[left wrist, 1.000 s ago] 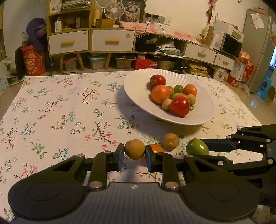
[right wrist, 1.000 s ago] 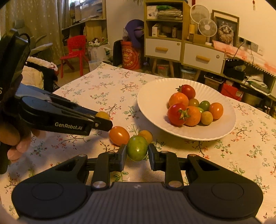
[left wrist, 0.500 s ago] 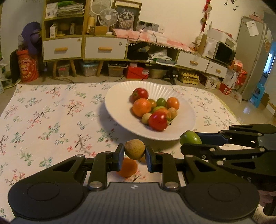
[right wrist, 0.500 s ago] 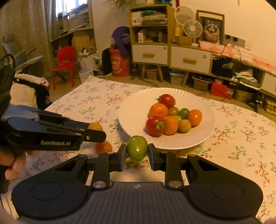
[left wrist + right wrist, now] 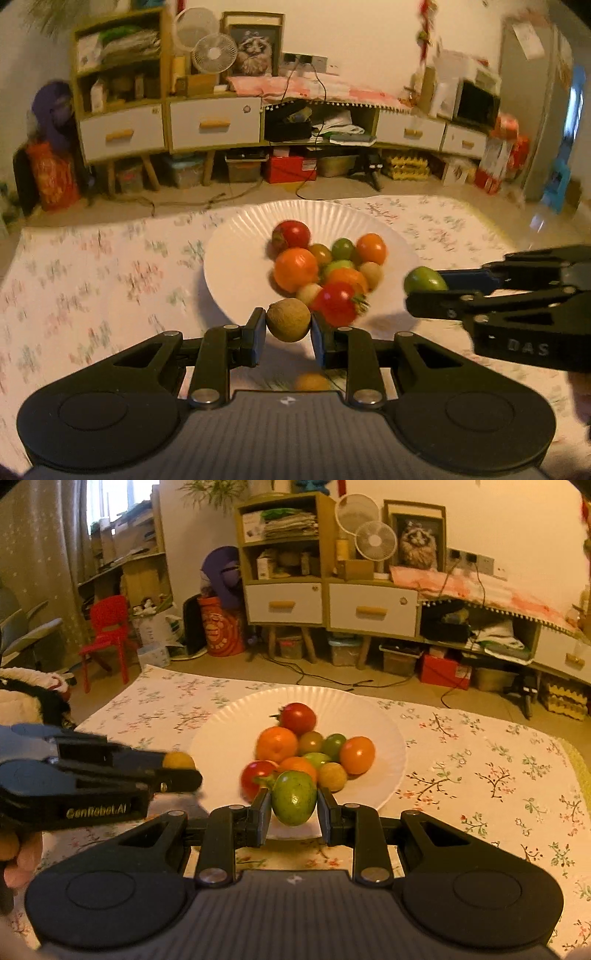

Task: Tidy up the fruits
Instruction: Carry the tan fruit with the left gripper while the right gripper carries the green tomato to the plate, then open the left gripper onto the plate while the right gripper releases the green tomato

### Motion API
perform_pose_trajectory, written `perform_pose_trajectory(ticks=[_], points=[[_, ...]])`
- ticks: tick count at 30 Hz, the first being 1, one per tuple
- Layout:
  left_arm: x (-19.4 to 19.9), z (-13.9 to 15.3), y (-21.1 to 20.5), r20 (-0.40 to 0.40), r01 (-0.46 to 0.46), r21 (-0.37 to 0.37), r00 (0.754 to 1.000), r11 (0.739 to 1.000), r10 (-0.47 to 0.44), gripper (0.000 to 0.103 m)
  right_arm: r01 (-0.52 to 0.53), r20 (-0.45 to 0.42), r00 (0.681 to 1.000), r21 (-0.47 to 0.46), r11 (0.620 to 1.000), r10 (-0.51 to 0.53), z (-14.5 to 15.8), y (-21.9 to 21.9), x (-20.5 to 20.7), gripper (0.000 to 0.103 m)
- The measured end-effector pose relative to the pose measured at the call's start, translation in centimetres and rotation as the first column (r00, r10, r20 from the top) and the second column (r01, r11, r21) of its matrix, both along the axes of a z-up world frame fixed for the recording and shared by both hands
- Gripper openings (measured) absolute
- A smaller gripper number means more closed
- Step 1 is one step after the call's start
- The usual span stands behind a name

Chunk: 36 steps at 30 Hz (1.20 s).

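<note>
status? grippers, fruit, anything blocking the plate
Left gripper shut on brown fruit. Right gripper shut on green fruit. Both near white plate's front rim. Nothing blocking.

A brownish fruit (image 5: 288,319) and a green fruit (image 5: 294,797) hang over the heaped white plate (image 5: 384,716)

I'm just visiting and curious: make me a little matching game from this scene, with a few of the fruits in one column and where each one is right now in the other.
Things:
1. brownish-yellow fruit
2. green fruit
3. red tomato
4. small orange fruit

Places:
A. on the white plate, at the far side of the pile
B. clamped in the right gripper
C. on the tablecloth, below the left gripper
D. clamped in the left gripper

Pairs: 1-D, 2-B, 3-A, 4-C
</note>
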<state>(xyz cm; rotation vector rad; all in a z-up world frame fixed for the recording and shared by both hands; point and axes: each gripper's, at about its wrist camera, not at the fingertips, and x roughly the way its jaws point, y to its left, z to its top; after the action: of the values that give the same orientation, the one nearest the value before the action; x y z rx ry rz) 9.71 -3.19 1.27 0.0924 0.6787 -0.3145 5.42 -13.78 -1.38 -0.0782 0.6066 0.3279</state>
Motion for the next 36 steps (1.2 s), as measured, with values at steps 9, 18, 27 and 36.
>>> perform_pose_trajectory(ticks=[9,18,27,36], points=[[2.7,-0.5,-0.3,-0.015,0.028,0.072,1.0,0.997,-0.027,0.026,-0.005,0.005,1.0,-0.018,1.0,0.006,-0.6,-0.5,1.1,0.024],[3.7,-1.3,0.0,-0.049,0.028,0.052,0.998,0.998,-0.026,0.026,-0.005,-0.007,1.0,-0.041,0.999,0.005,-1.0,-0.8,1.3,0.024],[3.9,-1.4,0.1,-0.052,0.027,0.04,0.998,0.999,-0.025,0.027,-0.01,-0.019,1.0,-0.05,0.999,0.009,-1.4,-0.7,1.4,0.024],[3.8,-1.2,0.2,-0.038,0.028,0.049,0.999,0.998,-0.026,0.028,-0.009,-0.018,1.0,-0.047,0.999,0.009,-1.4,-0.7,1.5,0.025]])
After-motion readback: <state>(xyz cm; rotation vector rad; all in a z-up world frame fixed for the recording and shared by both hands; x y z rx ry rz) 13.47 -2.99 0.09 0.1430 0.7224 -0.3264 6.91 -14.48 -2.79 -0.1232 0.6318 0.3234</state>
